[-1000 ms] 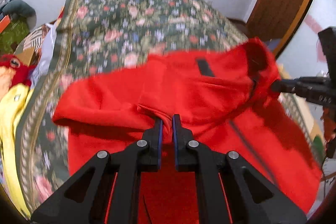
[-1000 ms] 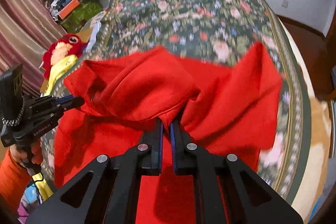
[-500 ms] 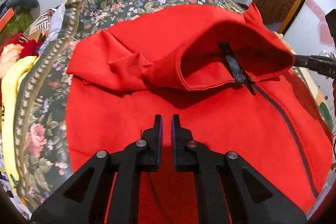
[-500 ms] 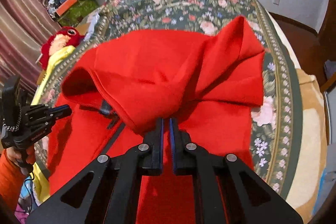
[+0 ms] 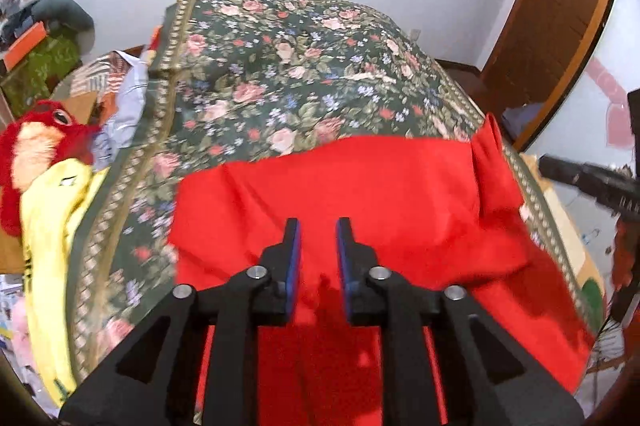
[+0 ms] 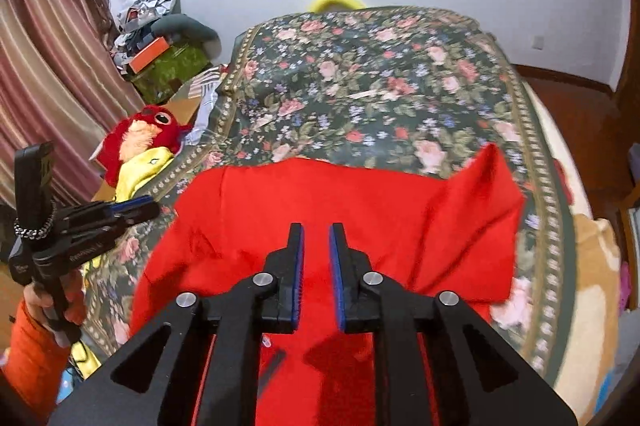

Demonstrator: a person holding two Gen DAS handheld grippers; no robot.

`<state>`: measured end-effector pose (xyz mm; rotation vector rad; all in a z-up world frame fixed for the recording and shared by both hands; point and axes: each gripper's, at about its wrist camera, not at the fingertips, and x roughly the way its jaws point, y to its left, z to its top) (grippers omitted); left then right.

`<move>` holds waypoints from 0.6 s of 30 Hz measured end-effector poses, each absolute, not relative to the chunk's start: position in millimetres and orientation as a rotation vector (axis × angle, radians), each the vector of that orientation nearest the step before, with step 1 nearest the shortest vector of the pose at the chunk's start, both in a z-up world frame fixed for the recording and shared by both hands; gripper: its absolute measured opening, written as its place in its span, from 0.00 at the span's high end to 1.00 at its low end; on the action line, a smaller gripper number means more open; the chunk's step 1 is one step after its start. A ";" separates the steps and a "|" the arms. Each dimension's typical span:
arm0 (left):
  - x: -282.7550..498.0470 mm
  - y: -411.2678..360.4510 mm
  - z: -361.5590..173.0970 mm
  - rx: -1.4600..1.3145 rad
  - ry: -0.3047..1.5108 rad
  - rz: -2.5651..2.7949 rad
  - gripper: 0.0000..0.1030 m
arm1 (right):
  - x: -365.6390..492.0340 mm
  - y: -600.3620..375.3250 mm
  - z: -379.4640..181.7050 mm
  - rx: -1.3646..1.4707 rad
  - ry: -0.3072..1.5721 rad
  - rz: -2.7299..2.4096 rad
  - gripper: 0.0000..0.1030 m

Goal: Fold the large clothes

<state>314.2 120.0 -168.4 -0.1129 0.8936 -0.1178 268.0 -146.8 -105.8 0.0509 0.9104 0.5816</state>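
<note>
A large red garment [image 5: 360, 210] [image 6: 352, 210] lies folded over itself on the near end of the floral bedspread [image 5: 288, 74] [image 6: 360, 82]. Over its near part hovers my left gripper [image 5: 318, 226]; its jaws are opening, a gap shows between the blue pads and no cloth is in it. My right gripper [image 6: 316, 230] also hangs above the red cloth, jaws opening with a narrow empty gap. In the right wrist view the left gripper [image 6: 136, 208] shows at the left edge, carried by a hand in an orange sleeve [image 6: 32, 338]. One red corner [image 6: 496, 178] sticks out to the right.
A red plush toy [image 5: 44, 130] [image 6: 148, 130] and a yellow garment [image 5: 52, 226] lie along the bed's left side. Beyond them sit a box pile [image 6: 160, 38] and a striped curtain [image 6: 44, 74]. At the right stands a brown door [image 5: 560, 18].
Both grippers let go of the red garment, whose raised top part now lies flat over the lower part. Both rose and their jaws parted.
</note>
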 end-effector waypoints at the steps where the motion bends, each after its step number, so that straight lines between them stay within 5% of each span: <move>1: 324.2 115.5 -174.0 -0.122 0.902 -0.126 0.74 | 272.6 -140.7 -111.9 0.050 0.925 0.585 0.86; 11: 350.1 76.7 -263.8 -0.032 1.110 -0.153 0.70 | 288.3 -128.1 -197.2 -0.075 1.172 0.563 0.81; 15: 332.4 82.7 -273.9 0.002 1.096 -0.130 0.50 | 280.3 -147.9 -203.3 -0.145 1.169 0.558 0.81; 18: 318.3 95.7 -273.5 -0.057 1.090 -0.132 0.45 | 274.6 -166.4 -201.9 -0.114 1.165 0.558 0.81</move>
